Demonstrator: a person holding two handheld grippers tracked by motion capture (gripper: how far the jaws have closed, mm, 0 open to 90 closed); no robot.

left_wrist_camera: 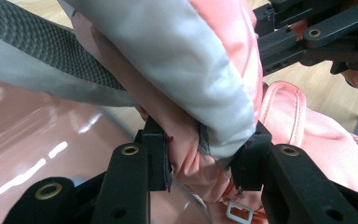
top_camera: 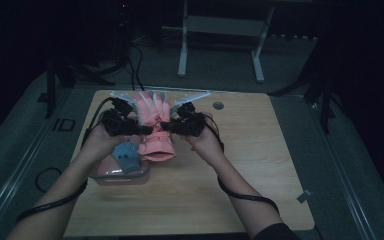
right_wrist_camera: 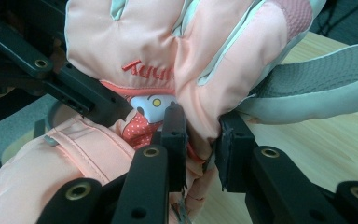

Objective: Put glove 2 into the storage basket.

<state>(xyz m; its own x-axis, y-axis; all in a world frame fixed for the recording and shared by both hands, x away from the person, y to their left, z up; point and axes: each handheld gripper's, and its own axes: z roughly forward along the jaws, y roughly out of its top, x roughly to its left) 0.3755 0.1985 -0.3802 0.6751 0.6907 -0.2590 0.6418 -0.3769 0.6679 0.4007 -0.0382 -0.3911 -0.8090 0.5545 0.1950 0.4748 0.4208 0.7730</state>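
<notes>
A pink padded glove [top_camera: 156, 131] with grey trim hangs above the wooden table [top_camera: 260, 165], stretched between my two grippers, fingers pointing away. My left gripper [top_camera: 140, 129] pinches the glove's left side near the wrist. In the left gripper view its jaws [left_wrist_camera: 205, 144] press on pink fabric of the glove [left_wrist_camera: 326, 135]. My right gripper [top_camera: 166, 126] grips the opposite side. In the right gripper view its jaws [right_wrist_camera: 201, 123] squeeze a fold of the glove [right_wrist_camera: 135, 42] below the embroidered red lettering. The left gripper [right_wrist_camera: 51, 79] shows beyond the glove.
A clear, pink-tinted container [top_camera: 122, 172] stands on the table under my left hand, with a blue item [top_camera: 126, 152] in it. A round grommet [top_camera: 218, 105] sits near the table's far edge. White desk legs [top_camera: 182, 55] stand on the floor behind.
</notes>
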